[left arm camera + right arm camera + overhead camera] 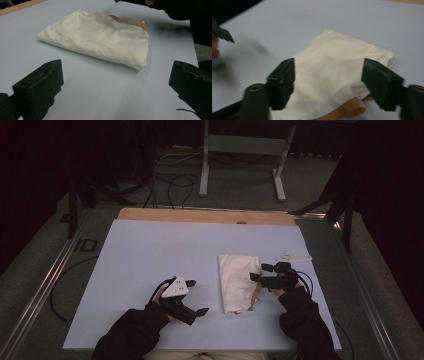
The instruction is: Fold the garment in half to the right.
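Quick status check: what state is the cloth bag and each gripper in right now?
Cream cloth bag: folded into a flat packet, lying on the blue table cover, a tan strap showing at one edge.
Left gripper: jaws open, nothing between them, apart from the bag.
Right gripper: jaws open, poised over the bag, not pinching it.

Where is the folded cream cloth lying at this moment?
In the high view, the folded cream cloth lies right of centre on the blue mat, just beside the right tool.

open table (pixel 150 250) left of folded cloth (pixel 237 280)
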Demonstrator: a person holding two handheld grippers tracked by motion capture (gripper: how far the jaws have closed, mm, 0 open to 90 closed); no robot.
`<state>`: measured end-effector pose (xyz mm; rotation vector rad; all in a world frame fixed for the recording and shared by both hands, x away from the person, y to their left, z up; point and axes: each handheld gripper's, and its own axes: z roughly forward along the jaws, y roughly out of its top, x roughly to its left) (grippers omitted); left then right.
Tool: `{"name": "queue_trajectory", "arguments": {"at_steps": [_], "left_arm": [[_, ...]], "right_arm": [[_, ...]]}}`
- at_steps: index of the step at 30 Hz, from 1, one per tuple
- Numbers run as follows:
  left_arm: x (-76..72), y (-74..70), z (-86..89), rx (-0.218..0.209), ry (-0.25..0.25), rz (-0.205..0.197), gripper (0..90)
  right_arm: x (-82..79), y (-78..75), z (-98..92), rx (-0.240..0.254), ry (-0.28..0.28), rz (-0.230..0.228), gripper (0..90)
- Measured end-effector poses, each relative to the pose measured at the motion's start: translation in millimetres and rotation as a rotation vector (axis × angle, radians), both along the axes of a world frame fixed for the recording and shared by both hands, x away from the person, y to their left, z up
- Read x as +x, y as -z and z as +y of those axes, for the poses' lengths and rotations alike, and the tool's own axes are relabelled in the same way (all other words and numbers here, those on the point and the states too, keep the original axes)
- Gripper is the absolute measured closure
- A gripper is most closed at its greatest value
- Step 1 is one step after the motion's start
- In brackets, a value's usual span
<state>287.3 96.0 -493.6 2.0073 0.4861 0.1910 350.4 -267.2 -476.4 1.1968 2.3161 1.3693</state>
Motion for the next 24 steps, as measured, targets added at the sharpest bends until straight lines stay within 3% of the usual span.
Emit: {"name": "queue_trajectory", "arguments": {"at_steps": [2,3,6,8,11,20,21,24], "left_arm": [[-0.6,0.4,0.7,-0.007,-0.004,0.001,0.3],[-0.9,0.6,0.9,-0.006,-0.006,0.003,0.3],[-1.2,0.6,1.7,-0.007,-0.007,0.000,0.3],[-1.3,0.4,2.0,-0.009,-0.007,-0.004,0.3],[-1.6,-0.2,2.8,-0.012,-0.009,-0.008,0.4],[-2.1,0.7,5.0,-0.014,-0.017,-0.012,0.3],[-2.0,1.2,4.8,-0.014,-0.018,-0.009,0.3],[-1.8,1.4,4.6,-0.011,-0.017,-0.008,0.3]], "right_arm": [[-0.7,2.6,3.2,-0.038,-0.001,-0.015,48.3],[-0.3,3.7,3.5,-0.045,0.001,-0.013,50.9],[3.2,7.7,4.5,-0.104,0.002,-0.028,79.4],[9.3,11.6,4.5,-0.126,0.018,-0.005,90.0],[15.1,18.8,6.3,-0.169,0.024,0.005,90.0],[20.5,45.0,-6.4,-0.224,0.083,0.060,90.0],[20.2,46.3,-9.3,-0.193,0.086,0.068,90.0],[17.9,41.0,-9.8,-0.192,0.091,0.061,90.0]]}}
